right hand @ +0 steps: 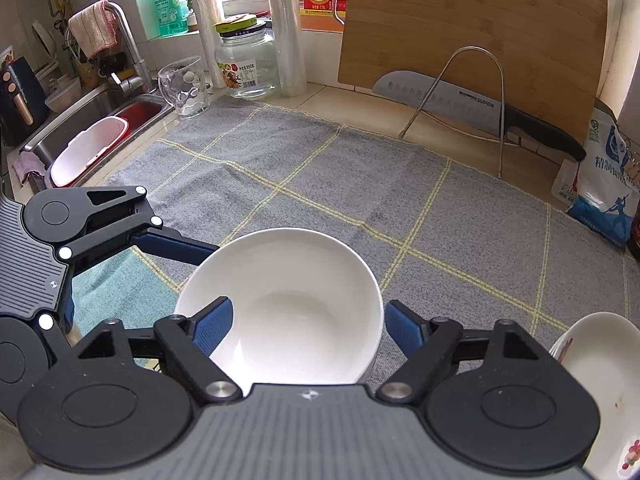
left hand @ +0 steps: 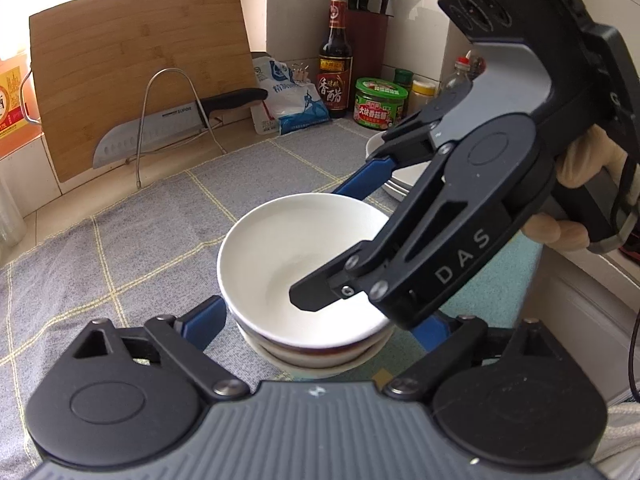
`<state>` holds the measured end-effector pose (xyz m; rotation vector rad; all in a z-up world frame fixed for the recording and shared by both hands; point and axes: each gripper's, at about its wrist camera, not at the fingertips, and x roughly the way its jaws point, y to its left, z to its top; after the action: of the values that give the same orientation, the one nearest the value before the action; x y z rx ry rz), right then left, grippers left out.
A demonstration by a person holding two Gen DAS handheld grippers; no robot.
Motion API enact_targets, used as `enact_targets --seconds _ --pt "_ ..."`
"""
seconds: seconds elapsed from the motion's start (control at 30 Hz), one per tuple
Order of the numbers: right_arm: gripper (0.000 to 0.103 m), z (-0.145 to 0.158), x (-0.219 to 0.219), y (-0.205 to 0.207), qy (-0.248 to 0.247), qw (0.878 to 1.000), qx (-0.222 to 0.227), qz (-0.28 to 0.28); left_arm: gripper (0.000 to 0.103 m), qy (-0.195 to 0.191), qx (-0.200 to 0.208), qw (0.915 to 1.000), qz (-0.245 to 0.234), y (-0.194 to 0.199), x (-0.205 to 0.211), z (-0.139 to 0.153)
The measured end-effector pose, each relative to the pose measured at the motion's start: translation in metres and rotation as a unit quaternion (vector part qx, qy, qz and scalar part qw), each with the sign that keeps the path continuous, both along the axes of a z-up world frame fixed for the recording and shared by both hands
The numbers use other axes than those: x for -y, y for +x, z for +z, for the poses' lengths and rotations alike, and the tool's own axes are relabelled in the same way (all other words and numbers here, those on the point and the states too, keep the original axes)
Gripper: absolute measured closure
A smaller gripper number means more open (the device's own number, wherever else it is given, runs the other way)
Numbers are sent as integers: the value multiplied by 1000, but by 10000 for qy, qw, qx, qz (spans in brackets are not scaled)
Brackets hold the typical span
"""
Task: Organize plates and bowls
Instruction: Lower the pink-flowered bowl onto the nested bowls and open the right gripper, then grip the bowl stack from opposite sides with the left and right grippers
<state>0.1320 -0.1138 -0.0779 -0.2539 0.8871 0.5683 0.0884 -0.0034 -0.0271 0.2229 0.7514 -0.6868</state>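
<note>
A white bowl [left hand: 280, 248] tops a short stack of bowls [left hand: 320, 354] on the grey checked cloth [left hand: 140, 240]. My left gripper [left hand: 318, 326] is open, with a blue finger [left hand: 204, 320] on each side of the stack; I cannot tell whether they touch it. My right gripper [left hand: 316, 242] reaches in from the upper right. In the right wrist view the right gripper [right hand: 308, 326] is open astride the bowl [right hand: 288, 300]: one finger hangs over the inside, the other stands outside the right rim. The left gripper [right hand: 120, 272] shows at the left, behind the bowl.
White plates [left hand: 378, 146] lie behind the right gripper; a flowered plate [right hand: 600, 380] sits by the bowl. A knife [right hand: 460, 100] rests in a wire rack before the cutting board [right hand: 460, 28]. Sauce bottles [left hand: 335, 60] and jars stand at the back, and a sink [right hand: 88, 120] lies far left.
</note>
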Motion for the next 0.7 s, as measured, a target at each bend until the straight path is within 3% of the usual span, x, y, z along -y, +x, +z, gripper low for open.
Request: enact_targets --seconds 0.13,0.4,0.7 --pt "0 1 3 -6 -34 10000 87 13 6 166 -5 9996 -214 -5 -7 -2" --pt "0 7 22 -41 -44 9969 427 666 6 405 -246 9975 -519 -3 -30 -21" --pt "0 -39 21 -49 -763 9903 402 1091 6 506 -316 9939 -933 19 -25 -43"
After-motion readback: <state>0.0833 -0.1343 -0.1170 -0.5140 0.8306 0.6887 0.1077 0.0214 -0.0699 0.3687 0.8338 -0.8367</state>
